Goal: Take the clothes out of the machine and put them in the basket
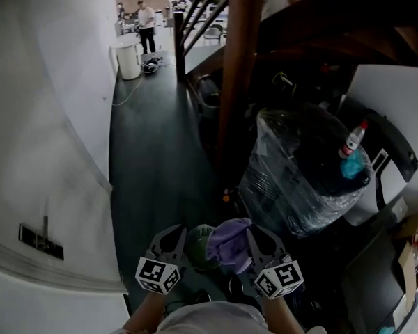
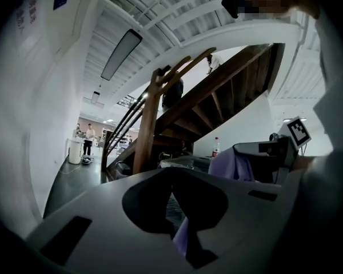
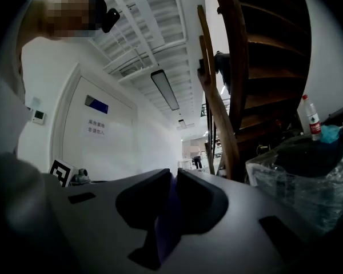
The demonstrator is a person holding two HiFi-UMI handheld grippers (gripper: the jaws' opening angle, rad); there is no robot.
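Purple cloth [image 1: 230, 242] hangs bunched in the air between the two tools, low in the head view and close to the person's body, above the floor and touching no surface; the right hand-held gripper [image 1: 262, 241] has its jaws almost together, pinching a fold of the purple cloth; the left hand-held gripper [image 1: 171, 239] is likewise closed on a strip of the same fabric at the base of its jaws. A green round shape [image 1: 197, 241] shows between the two tools, too dim to name.

The floor [image 1: 153, 152] is dark and smooth, running as a corridor beside a curved white wall [image 1: 49, 117]; a pale cable [image 1: 129, 92] trails across it towards a white bin [image 1: 129, 60], and a person [image 1: 146, 26] stands far off near shelving. A brown wooden post [image 1: 238, 68] carries a dark staircase overhead. Beside the post sits a bulky bundle [image 1: 299, 179] wrapped in clear film; a bottle [image 1: 353, 141] with a red cap and a teal rag [image 1: 352, 167] rest on top of it. A long strip light [image 2: 121, 53] hangs from the ribbed white ceiling; a pale door [image 3: 97, 147] bears a small sign [image 3: 95, 127].
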